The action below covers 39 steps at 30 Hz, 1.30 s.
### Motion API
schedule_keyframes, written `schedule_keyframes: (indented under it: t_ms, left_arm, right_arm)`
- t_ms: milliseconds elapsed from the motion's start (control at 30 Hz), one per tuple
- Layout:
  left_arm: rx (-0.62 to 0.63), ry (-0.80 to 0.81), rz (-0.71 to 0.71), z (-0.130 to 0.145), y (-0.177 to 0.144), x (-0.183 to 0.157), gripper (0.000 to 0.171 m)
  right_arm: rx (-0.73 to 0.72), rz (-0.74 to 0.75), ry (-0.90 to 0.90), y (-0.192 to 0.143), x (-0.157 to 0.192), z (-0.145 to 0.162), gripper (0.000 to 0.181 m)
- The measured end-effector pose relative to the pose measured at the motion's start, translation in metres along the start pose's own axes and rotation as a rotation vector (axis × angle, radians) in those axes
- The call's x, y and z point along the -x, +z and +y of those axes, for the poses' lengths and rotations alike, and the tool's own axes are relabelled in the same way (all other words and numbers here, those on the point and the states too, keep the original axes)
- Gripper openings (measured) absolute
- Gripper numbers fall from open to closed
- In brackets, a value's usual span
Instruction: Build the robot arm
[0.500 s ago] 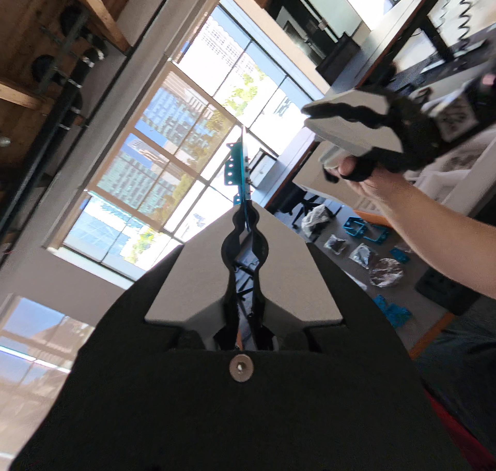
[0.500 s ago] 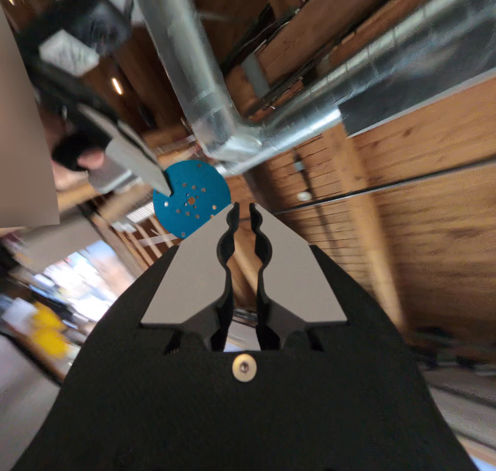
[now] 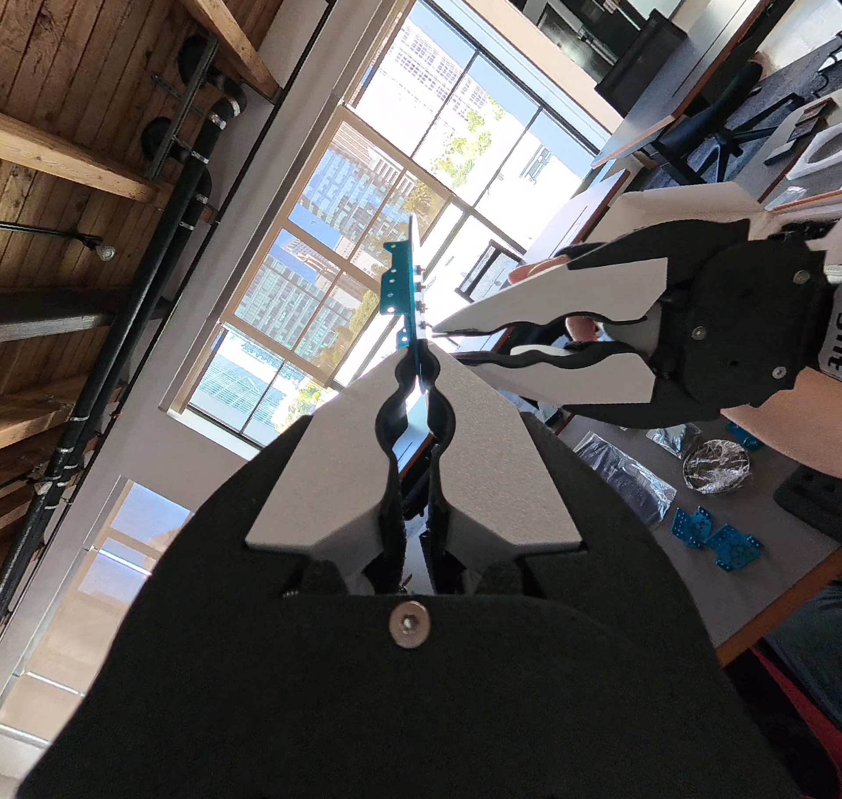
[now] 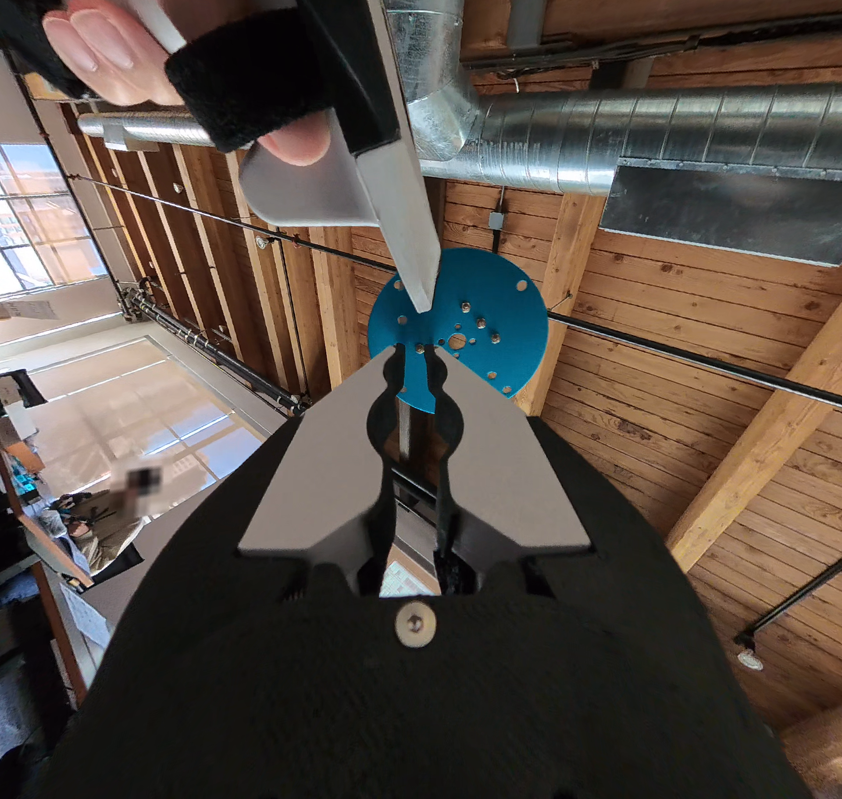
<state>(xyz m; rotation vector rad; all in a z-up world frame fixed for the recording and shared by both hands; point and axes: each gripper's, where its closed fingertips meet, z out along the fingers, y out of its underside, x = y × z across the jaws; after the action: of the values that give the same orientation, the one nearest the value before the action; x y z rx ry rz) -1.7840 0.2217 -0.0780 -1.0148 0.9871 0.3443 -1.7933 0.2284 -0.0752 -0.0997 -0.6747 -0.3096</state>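
The left gripper [image 3: 421, 349] clamps the blue perforated disc [image 4: 474, 321] edge-on, held aloft — the right gripper [image 4: 412, 349], fingers slightly parted, straddles 1 screw [image 4: 419, 347] on its face.

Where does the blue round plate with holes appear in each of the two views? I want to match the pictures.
Left wrist view: the blue plate is edge-on, a thin strip just above centre, clamped at the left gripper tips, against the window.
Right wrist view: it faces the camera as a full disc at centre, just beyond the right gripper.
Shared landmark: the small screws on the plate.
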Motion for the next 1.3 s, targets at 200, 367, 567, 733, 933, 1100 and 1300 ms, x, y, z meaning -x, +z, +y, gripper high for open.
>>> schedule_keyframes:
  t_ms: [200,367,567,733,933,1100,1300]
  left_arm:
    - [-0.007,0.027,-0.002,-0.001,0.001,-0.004,0.0]
    - [-0.017,0.038,-0.008,-0.005,-0.001,-0.006,0.0]
    - [-0.046,0.035,-0.013,-0.012,-0.003,-0.006,0.0]
    - [-0.121,0.11,-0.065,-0.026,-0.003,-0.009,0.0]
    - [-0.221,0.244,-0.142,-0.045,0.004,-0.014,0.0]
    - [-0.261,0.329,-0.175,-0.048,0.007,-0.01,0.0]
    - [-0.218,0.326,-0.2,-0.035,0.005,0.0,0.0]
  right_arm:
    - [0.006,0.012,0.058,0.001,-0.004,0.0,0.003]
    - [0.008,0.019,0.058,0.0,-0.008,0.0,0.003]
    - [-0.007,0.047,0.093,0.0,-0.015,-0.004,0.002]
    - [-0.113,0.1,0.474,-0.003,-0.031,-0.007,0.002]
    - [-0.42,0.16,1.312,-0.008,-0.055,-0.002,0.001]
    - [-0.838,-0.148,2.189,-0.004,-0.059,0.003,0.0]
    - [-0.907,-0.199,2.334,-0.002,-0.036,0.022,0.0]
